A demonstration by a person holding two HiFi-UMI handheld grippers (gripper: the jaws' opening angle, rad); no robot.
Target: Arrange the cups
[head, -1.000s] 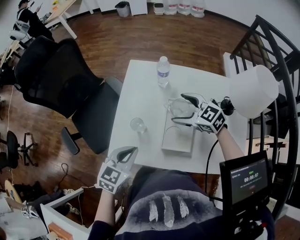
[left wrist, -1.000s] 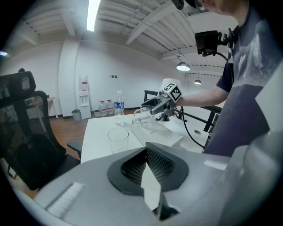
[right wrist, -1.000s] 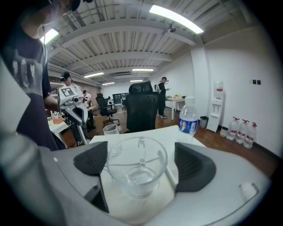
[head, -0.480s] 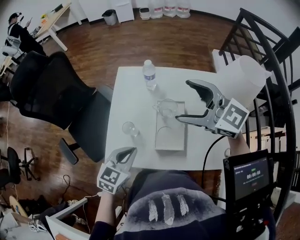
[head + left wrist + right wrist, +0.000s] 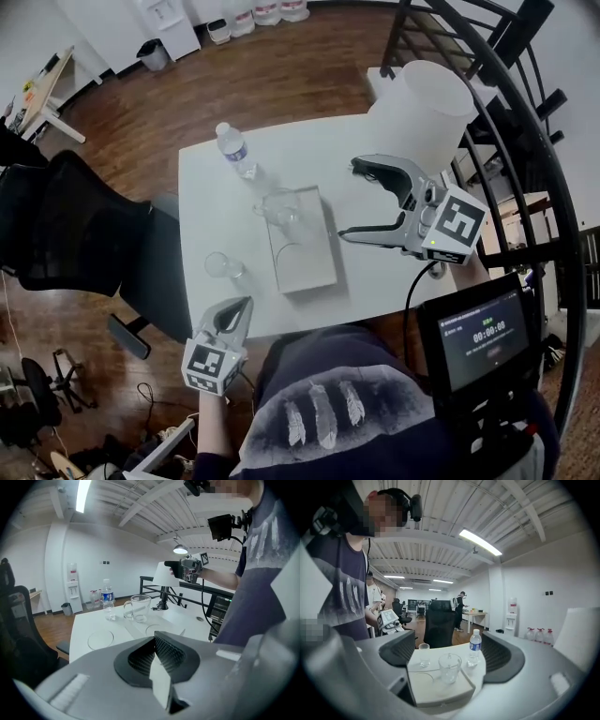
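A clear glass mug (image 5: 279, 208) stands upright on the far end of a grey tray (image 5: 305, 262) in the middle of the white table (image 5: 375, 272). A small clear glass (image 5: 223, 266) stands on the table left of the tray. My right gripper (image 5: 350, 200) hovers open and empty to the right of the mug, apart from it. Through its jaws I see the mug (image 5: 450, 666) and the small glass (image 5: 423, 654) ahead. My left gripper (image 5: 242, 309) is shut and empty at the table's near edge, below the small glass. Its jaws meet with nothing between them.
A water bottle (image 5: 234, 150) stands at the table's far left. A white lamp shade (image 5: 422, 103) rises at the far right, by a black railing (image 5: 525, 141). A black office chair (image 5: 84, 234) stands left of the table. A timer screen (image 5: 473, 333) hangs near my chest.
My right gripper, which stood around the mug on the tray, has lifted up and drawn back to the right, leaving the mug standing. The left gripper shifted slightly.
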